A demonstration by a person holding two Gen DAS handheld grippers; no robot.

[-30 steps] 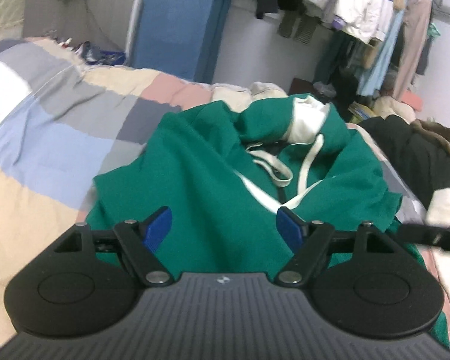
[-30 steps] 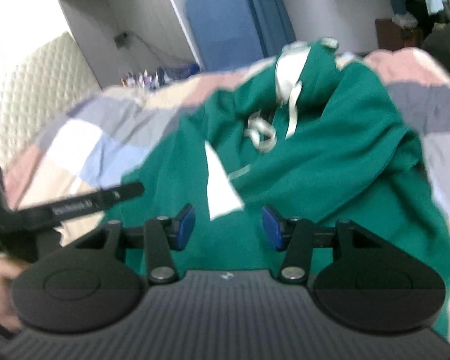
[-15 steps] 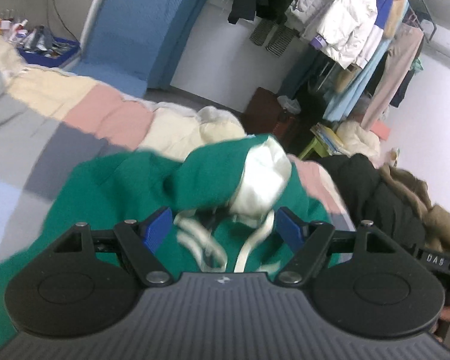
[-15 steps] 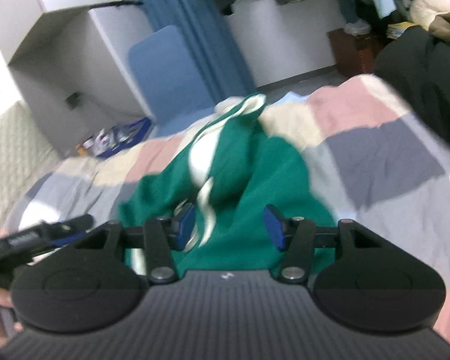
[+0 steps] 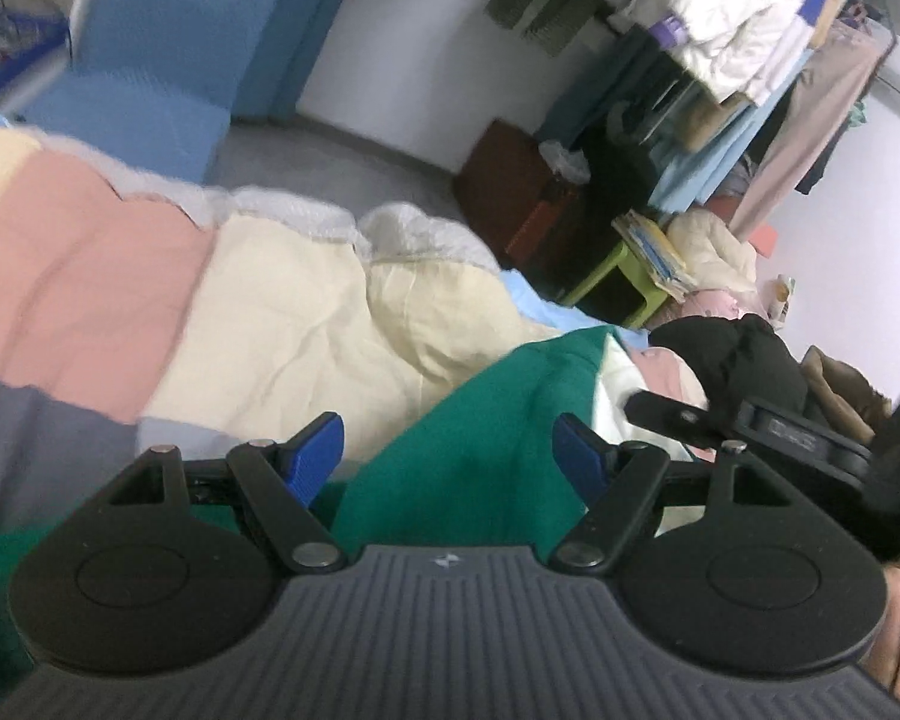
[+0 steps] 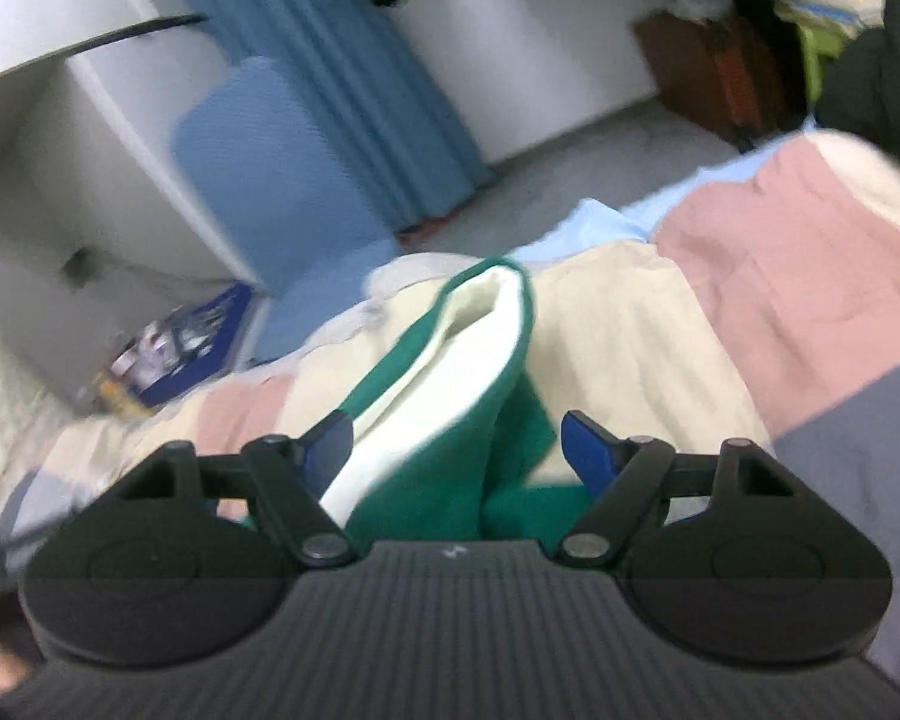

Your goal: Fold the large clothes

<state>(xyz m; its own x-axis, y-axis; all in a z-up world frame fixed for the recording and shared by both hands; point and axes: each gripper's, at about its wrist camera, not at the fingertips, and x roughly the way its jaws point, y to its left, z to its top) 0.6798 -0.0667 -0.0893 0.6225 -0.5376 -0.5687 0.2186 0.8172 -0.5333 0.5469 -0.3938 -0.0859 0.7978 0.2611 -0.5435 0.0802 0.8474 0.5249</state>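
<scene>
A green hoodie (image 5: pixel 480 438) with cream lining lies crumpled on the patchwork quilt (image 5: pixel 120 276). In the left wrist view my left gripper (image 5: pixel 450 450) stands open over a raised green fold, and its blue pads stay clear of the cloth. The right gripper's black finger (image 5: pixel 678 417) pokes in from the right. In the right wrist view the hoodie's hood (image 6: pixel 450 372) stands up as a green and cream ridge. My right gripper (image 6: pixel 456 444) straddles it with its jaws opening; the cloth runs between them, unpinched.
Past the bed's far edge are grey floor, a blue padded board (image 5: pixel 168 48), a blue curtain (image 6: pixel 330 60), a brown box (image 5: pixel 522 204) and a green stool (image 5: pixel 618 282). A dark jacket (image 5: pixel 732 354) lies at the right. Hanging clothes (image 5: pixel 720 18) fill the back right.
Both views have swept along the hoodie from its body to the hood, near the bed's far edge. The right jaws have spread wider. The left jaws keep their width.
</scene>
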